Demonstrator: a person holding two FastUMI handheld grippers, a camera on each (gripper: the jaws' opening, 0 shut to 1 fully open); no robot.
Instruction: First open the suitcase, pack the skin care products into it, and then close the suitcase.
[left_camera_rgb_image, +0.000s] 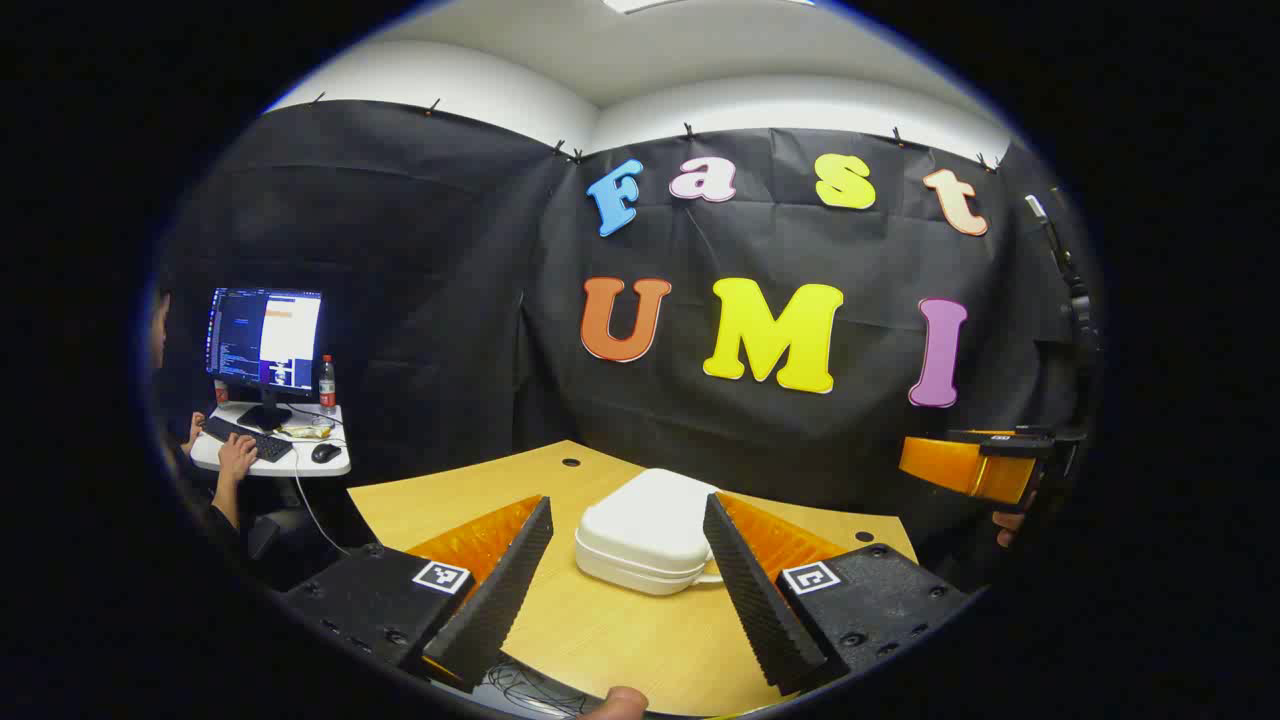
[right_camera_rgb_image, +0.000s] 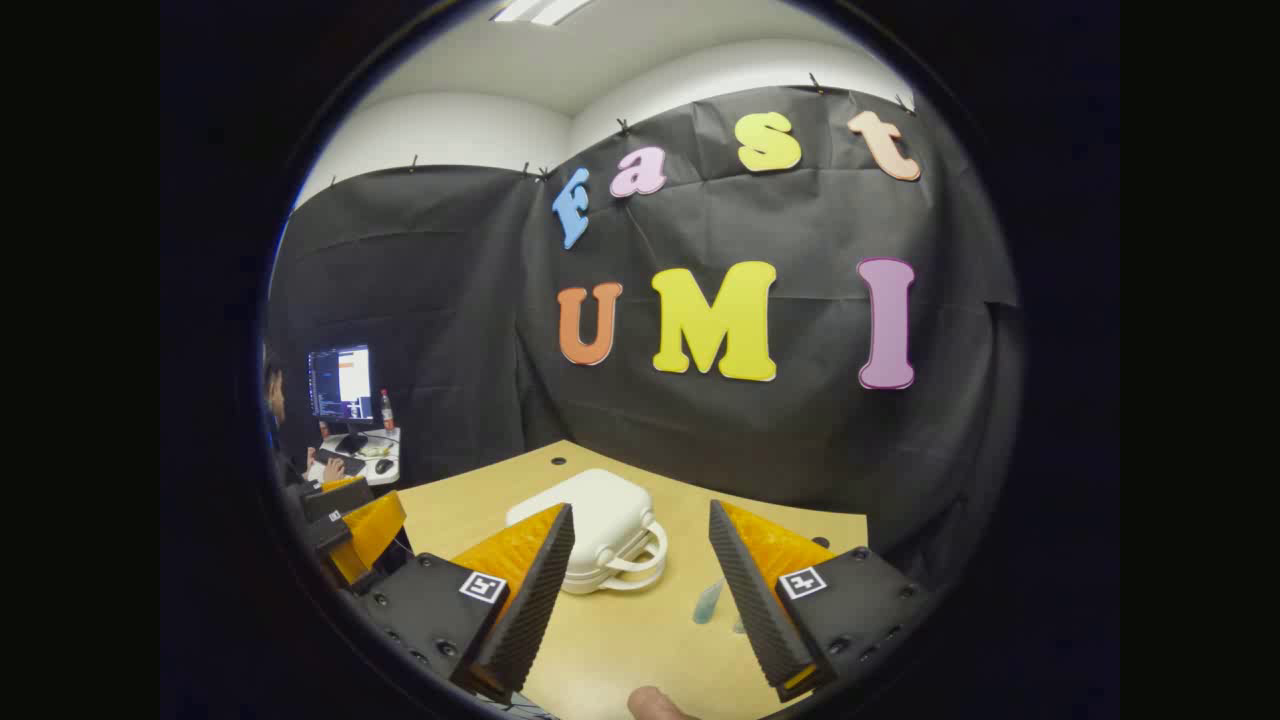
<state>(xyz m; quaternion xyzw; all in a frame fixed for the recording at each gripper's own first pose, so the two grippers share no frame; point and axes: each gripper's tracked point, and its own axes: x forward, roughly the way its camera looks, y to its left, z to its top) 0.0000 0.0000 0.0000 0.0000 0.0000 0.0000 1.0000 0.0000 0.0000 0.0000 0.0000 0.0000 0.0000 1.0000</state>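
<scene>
Left gripper (left_camera_rgb_image: 627, 560): we see its two fingers spread wide apart low over the table, nothing between them but open air, the suitcase lying just beyond.
Right gripper (right_camera_rgb_image: 640, 570): fingers likewise set apart and empty, hovering above the table's near edge.
Suitcase (left_camera_rgb_image: 645, 532): white, lid down, flat on the wooden table (left_camera_rgb_image: 620, 640); in the right gripper view we find its handle (right_camera_rgb_image: 632, 563) turned toward the gripper.
Skin care bottle (right_camera_rgb_image: 708, 601): small, pale blue-green, lying on the table just beside the right gripper's right finger, apart from the suitcase.
Surroundings: black cloth wall behind the table; off to the left a person (left_camera_rgb_image: 215, 470) types at a small desk with a monitor (left_camera_rgb_image: 265, 340) and a bottle (left_camera_rgb_image: 327, 385).
In the way: we see nothing between either gripper and the suitcase.
</scene>
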